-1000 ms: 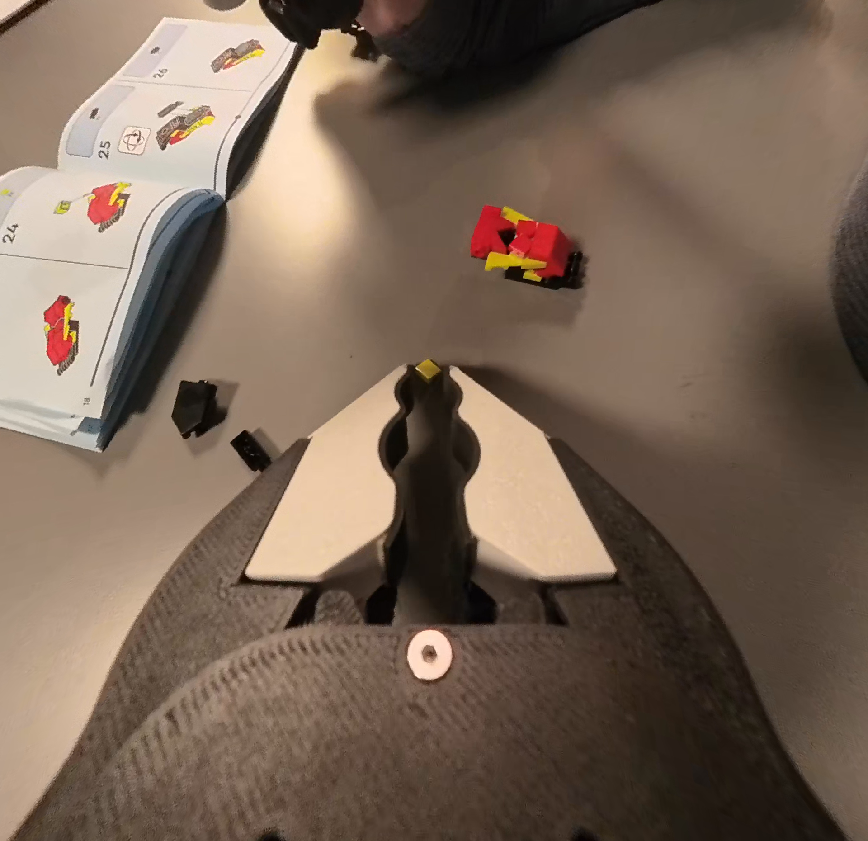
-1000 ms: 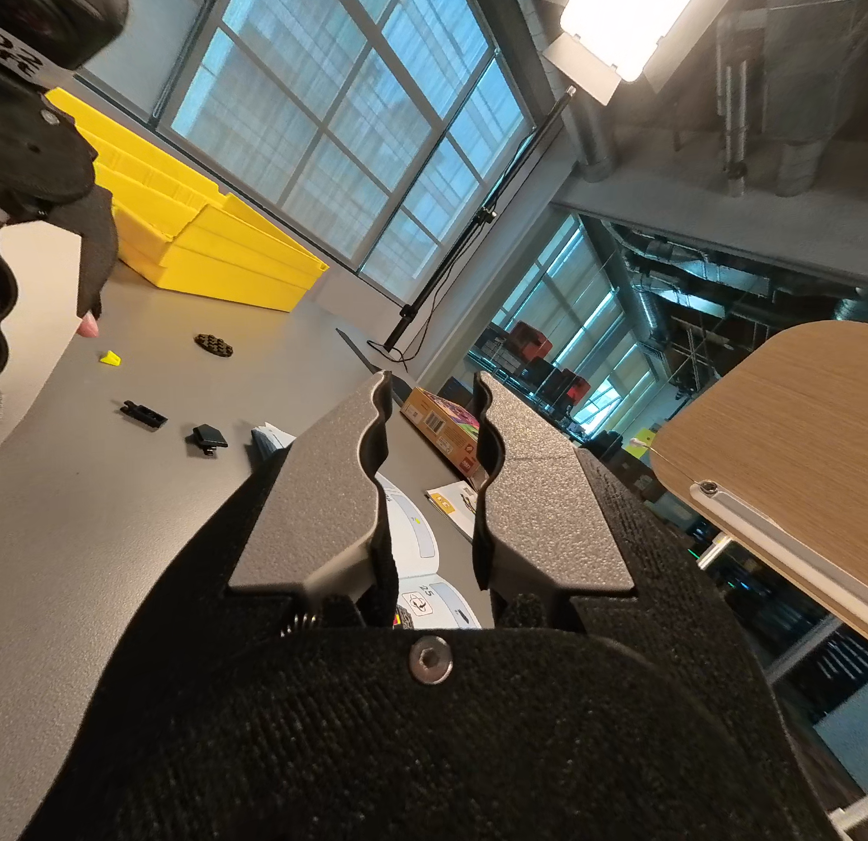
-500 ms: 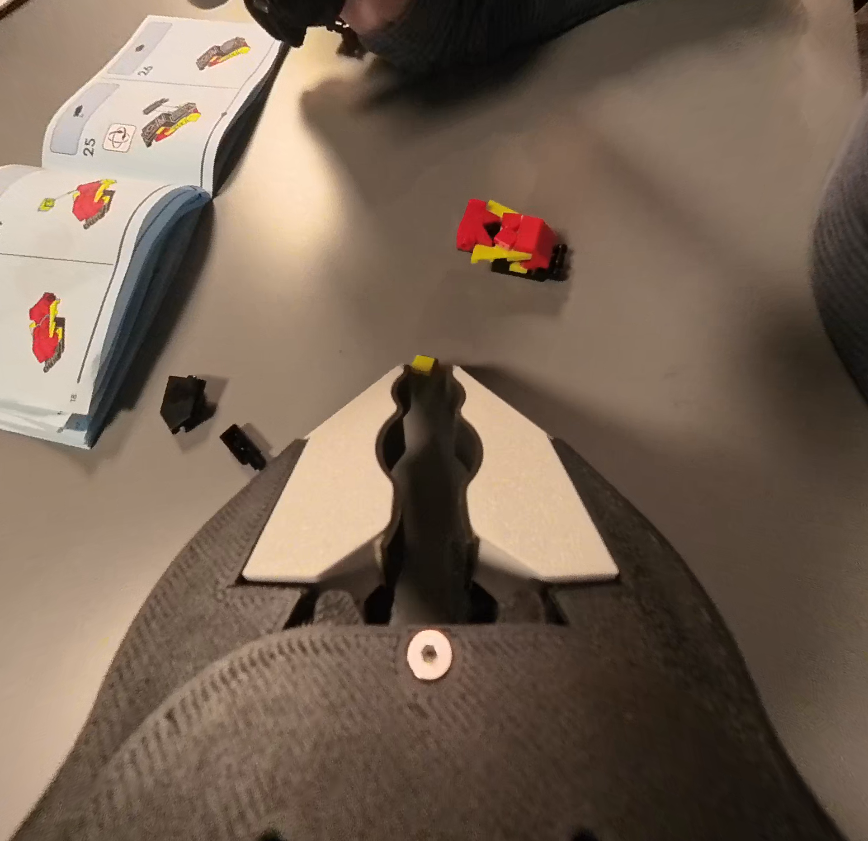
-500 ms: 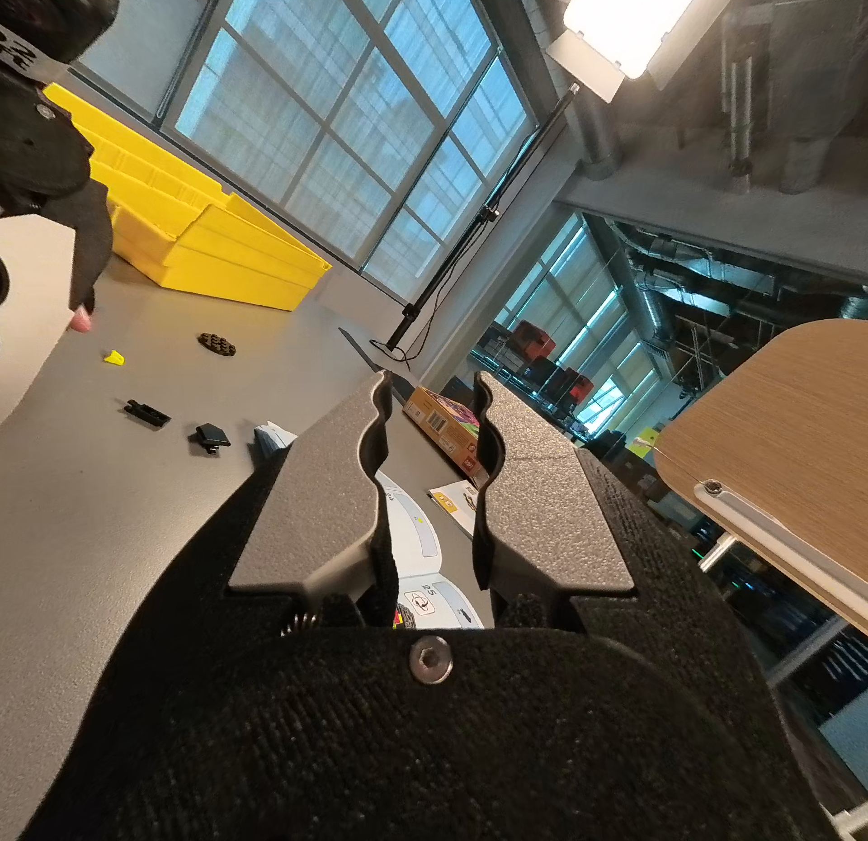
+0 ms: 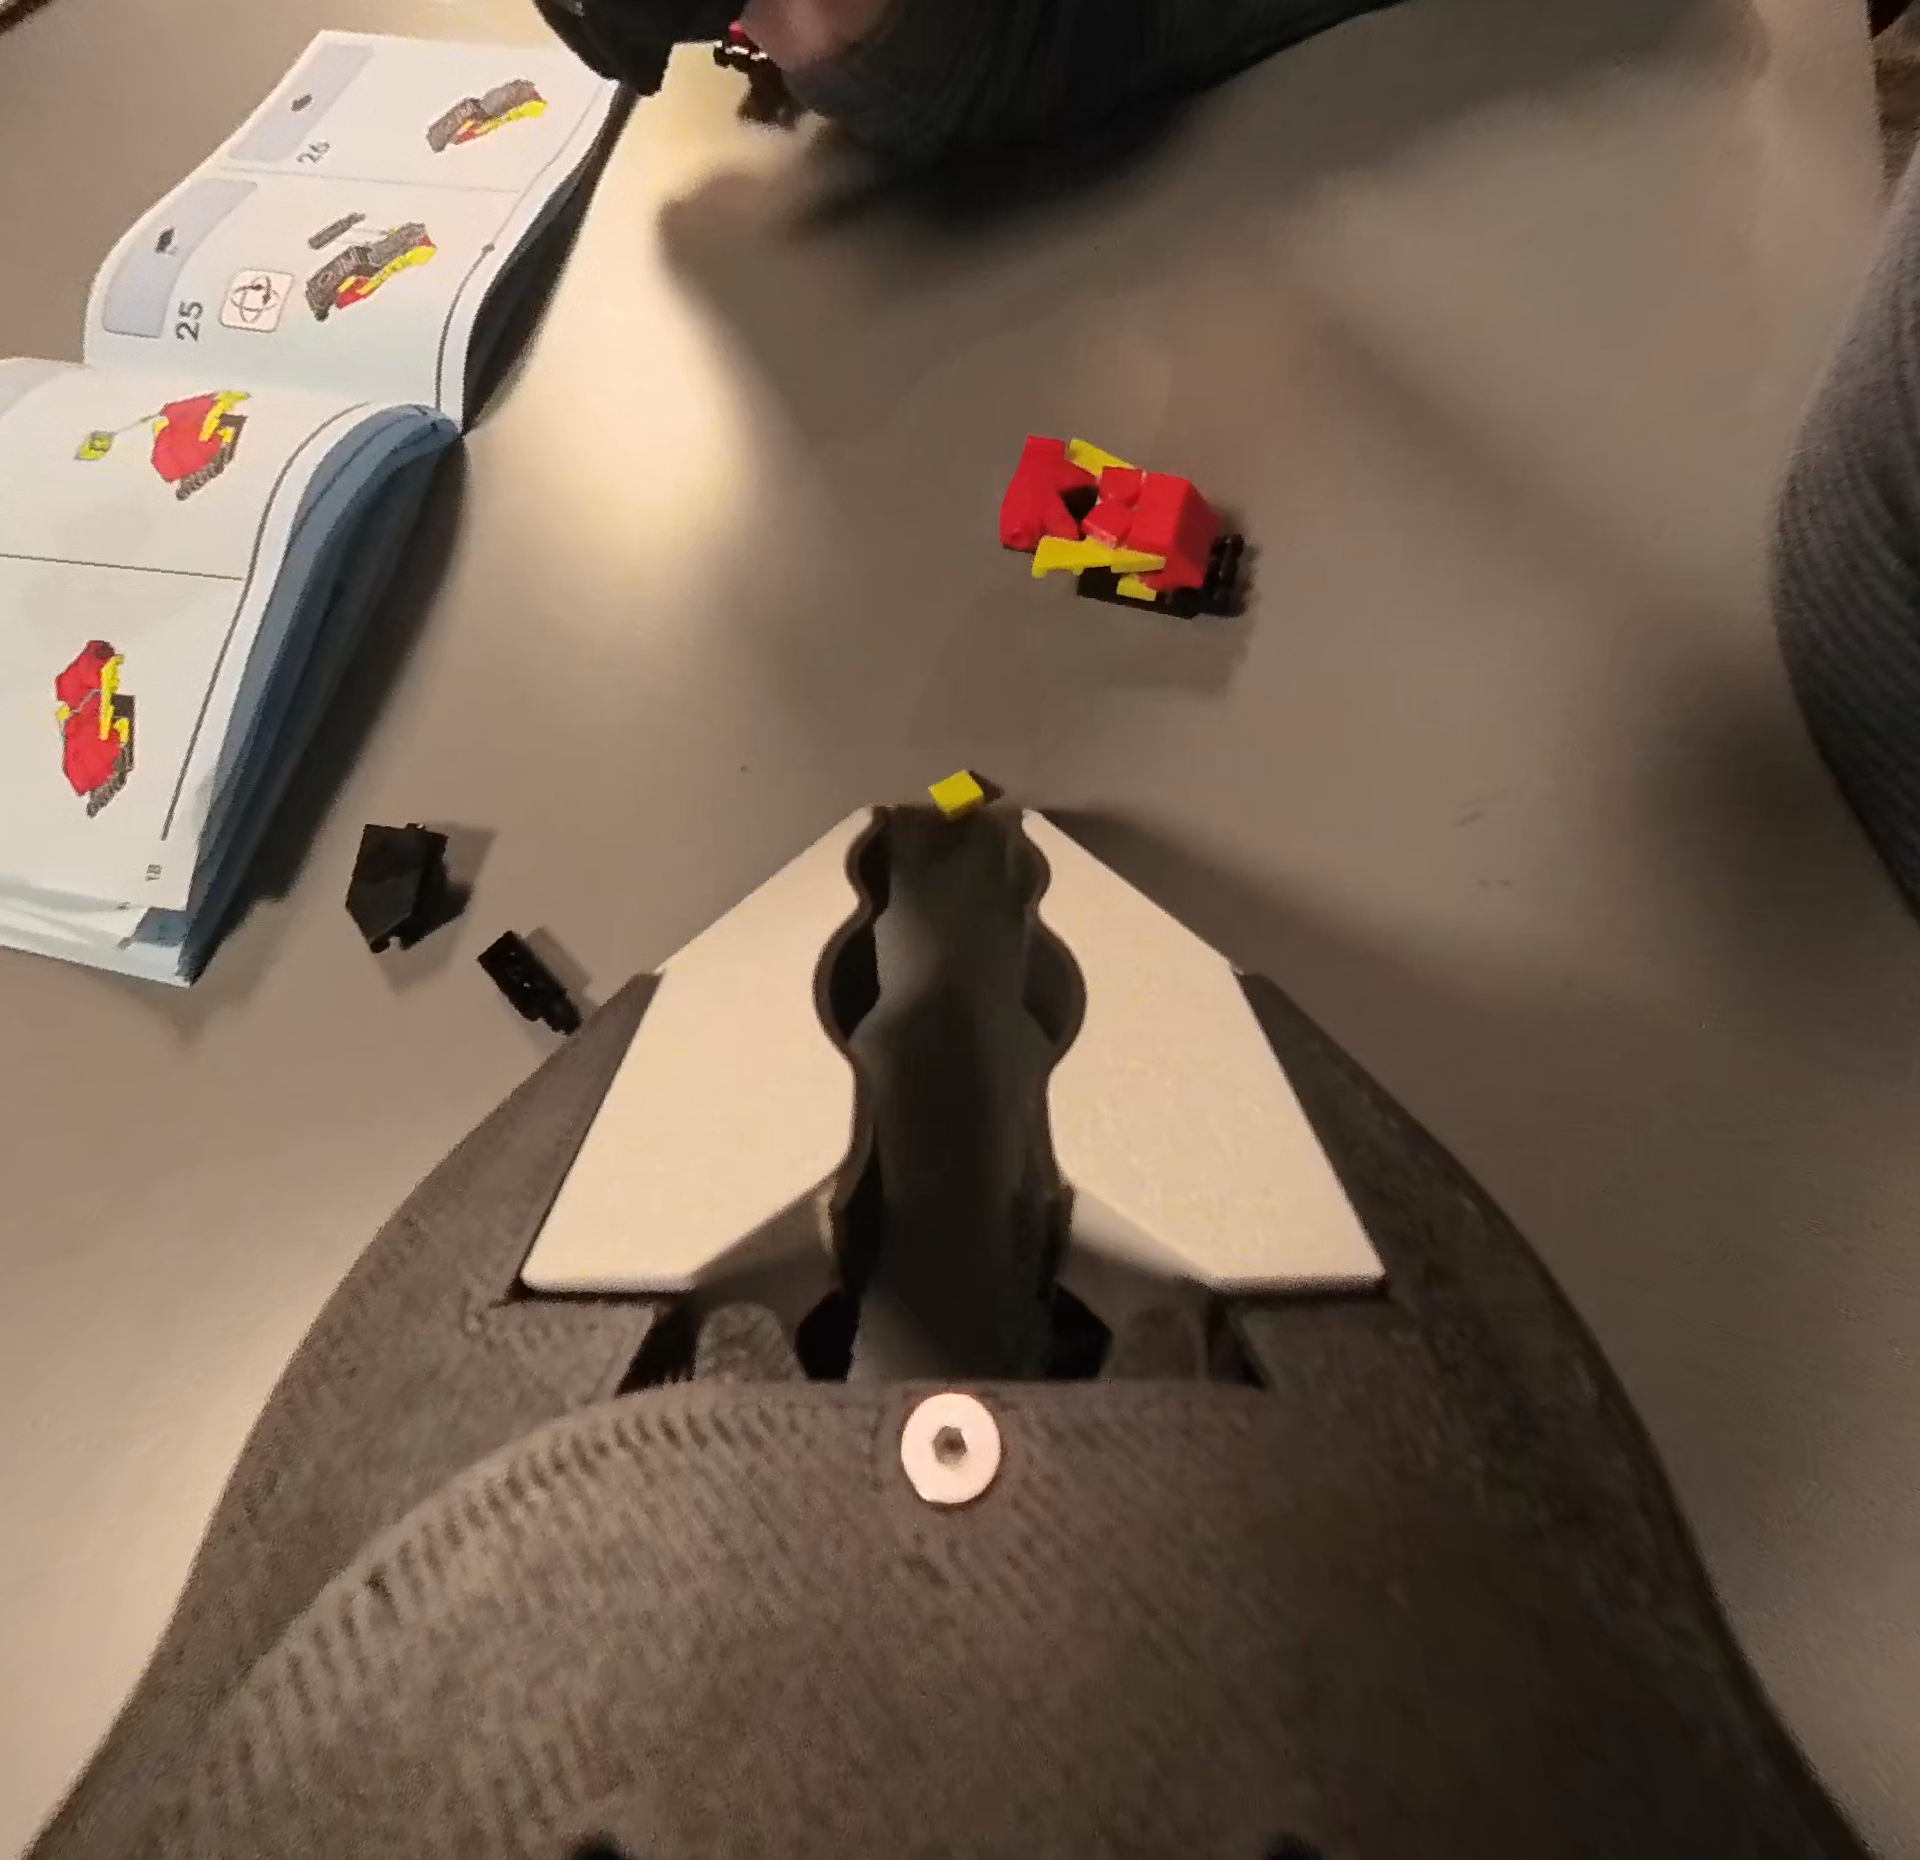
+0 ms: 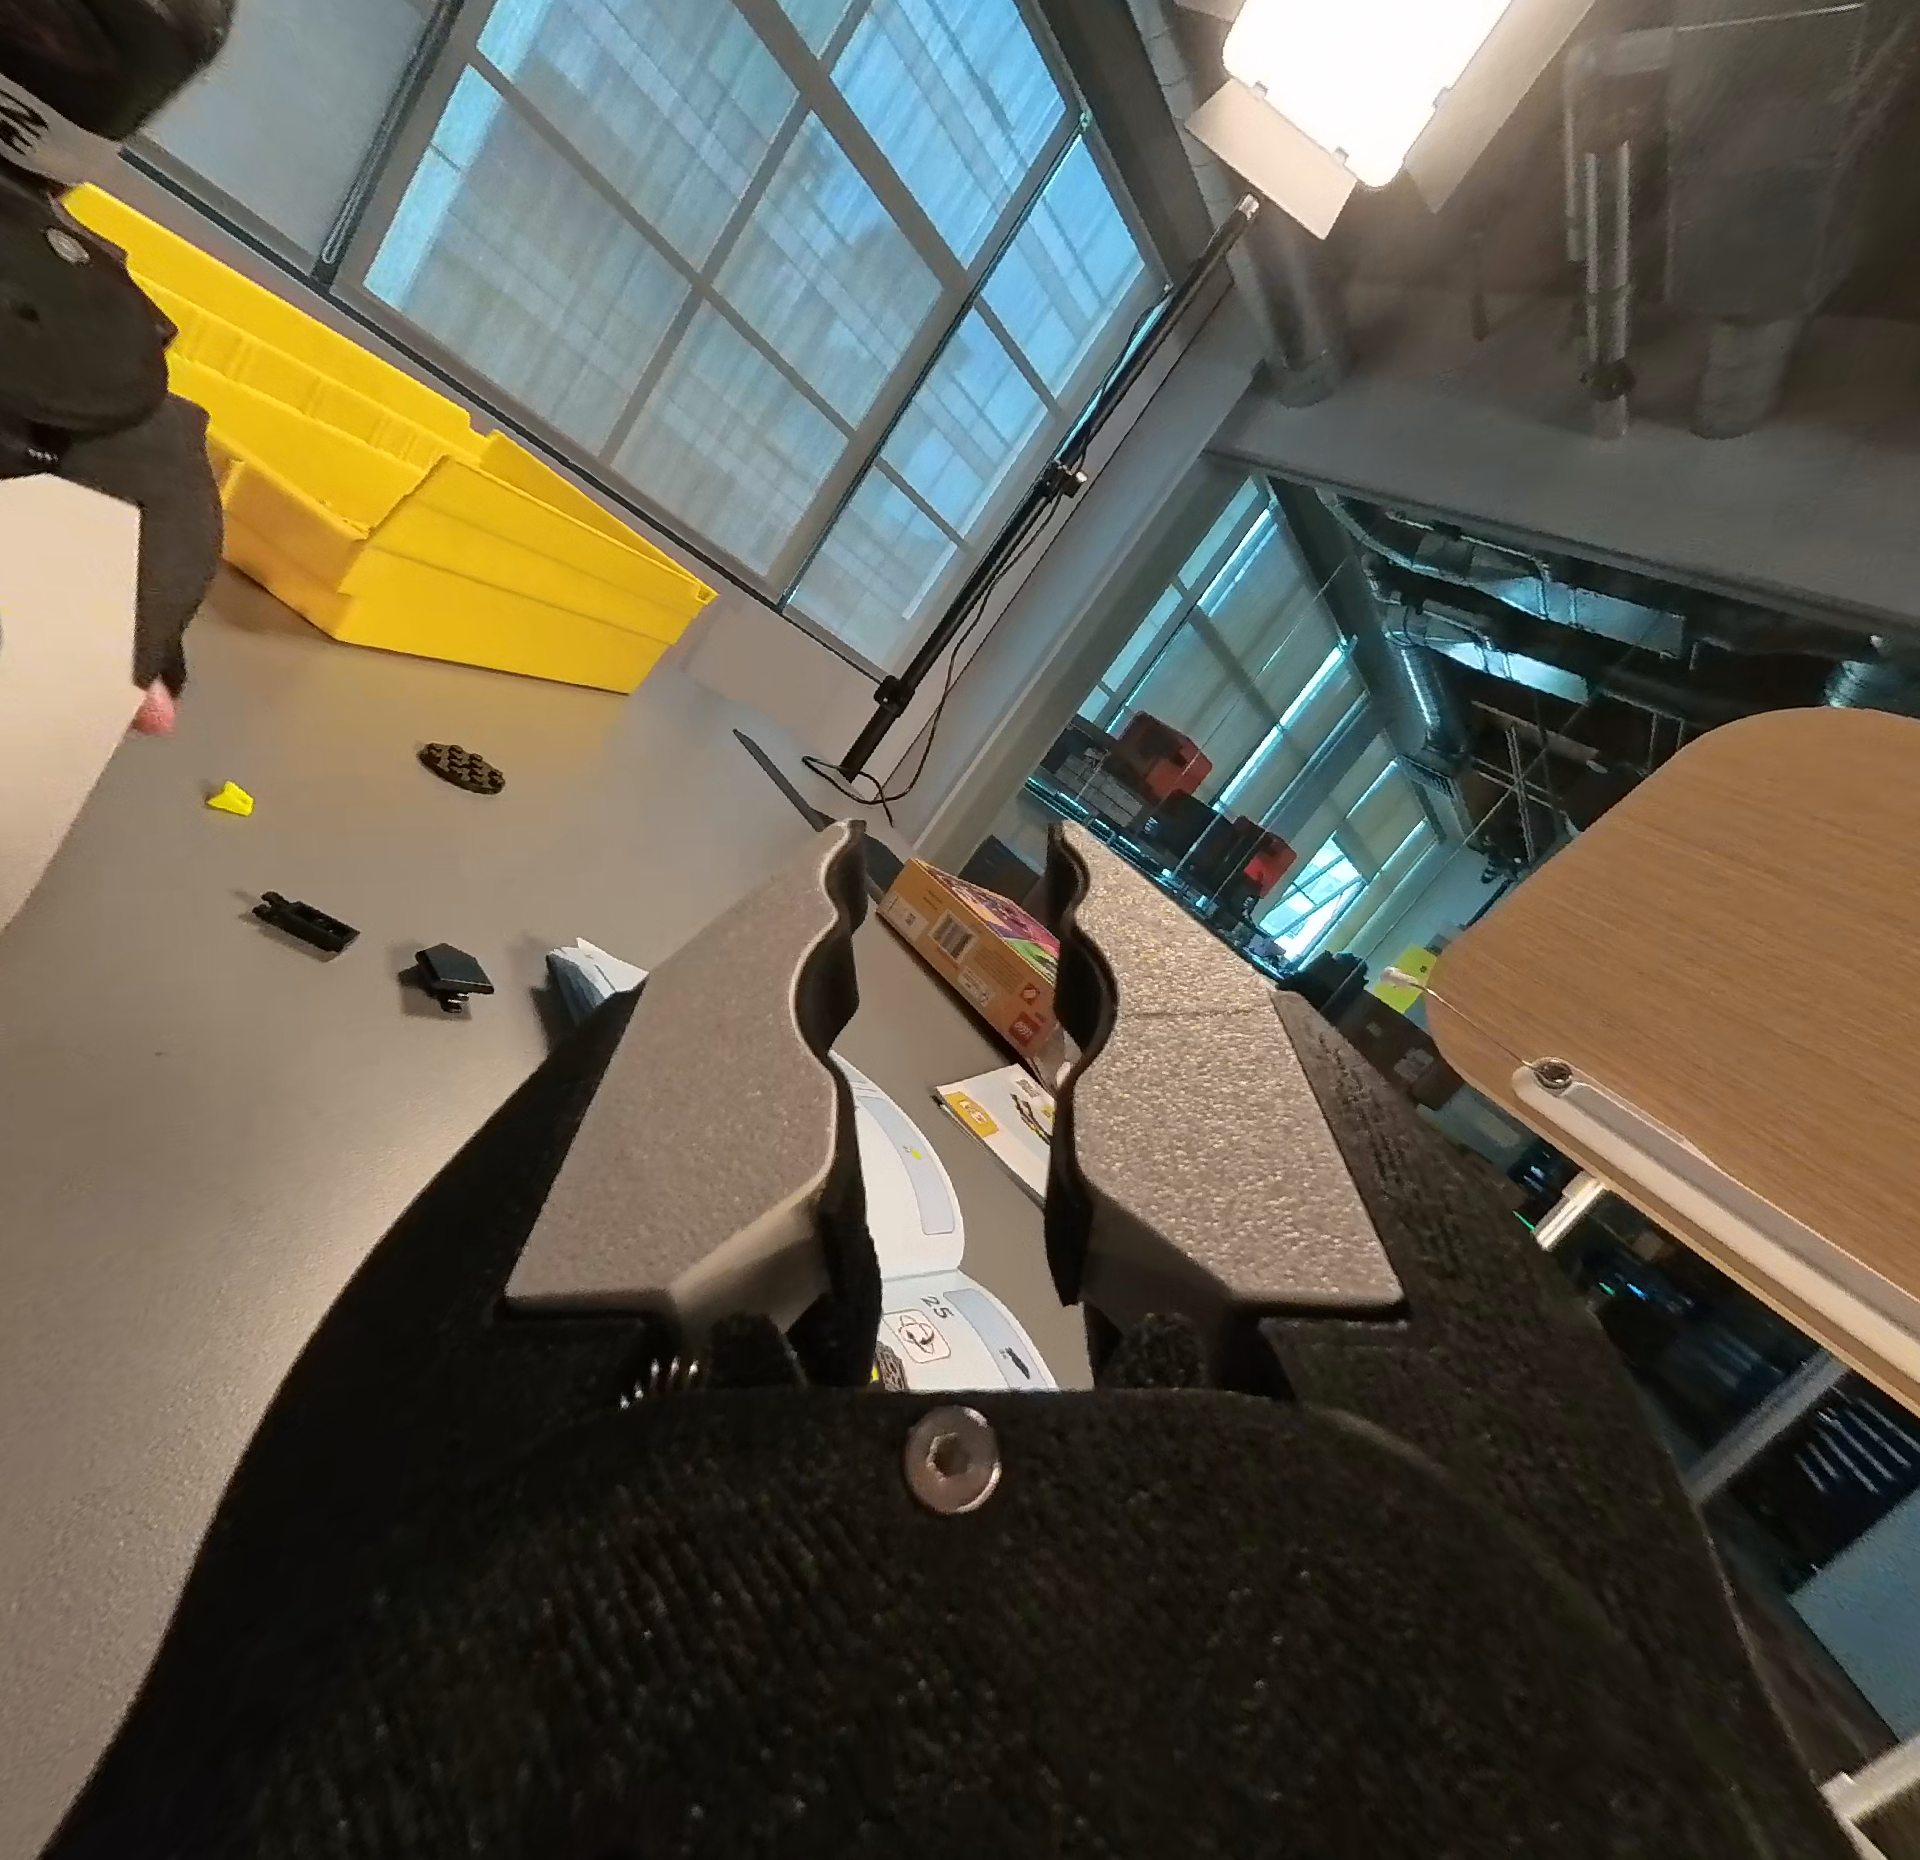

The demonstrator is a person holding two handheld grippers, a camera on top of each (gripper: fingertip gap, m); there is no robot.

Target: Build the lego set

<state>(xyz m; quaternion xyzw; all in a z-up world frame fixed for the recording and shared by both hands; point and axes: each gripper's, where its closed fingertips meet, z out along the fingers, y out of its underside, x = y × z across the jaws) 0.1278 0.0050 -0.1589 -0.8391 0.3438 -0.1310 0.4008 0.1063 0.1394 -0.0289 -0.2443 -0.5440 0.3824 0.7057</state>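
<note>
Placement of a small yellow piece (image 5: pixel 956 792) is the step in hand — the left claw (image 5: pixel 951 823) pinches it at its fingertips, above the grey table (image 5: pixel 1455 979). Red and yellow model (image 5: pixel 1117 522) sits ahead, well apart from the claw. Open instruction booklet (image 5: pixel 208 460) lies to the left, two loose black pieces (image 5: pixel 395 880) near it. Right claw (image 6: pixel 956 875) is narrowly parted, empty, tilted up off the table. Next move, by judgement: carry the piece to the model, align its studs — press squarely.

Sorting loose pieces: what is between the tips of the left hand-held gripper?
A small flat yellow Lego piece sits pinched at the tips of the left hand-held gripper. Only its top end shows; the fingers cover the rest.
</note>
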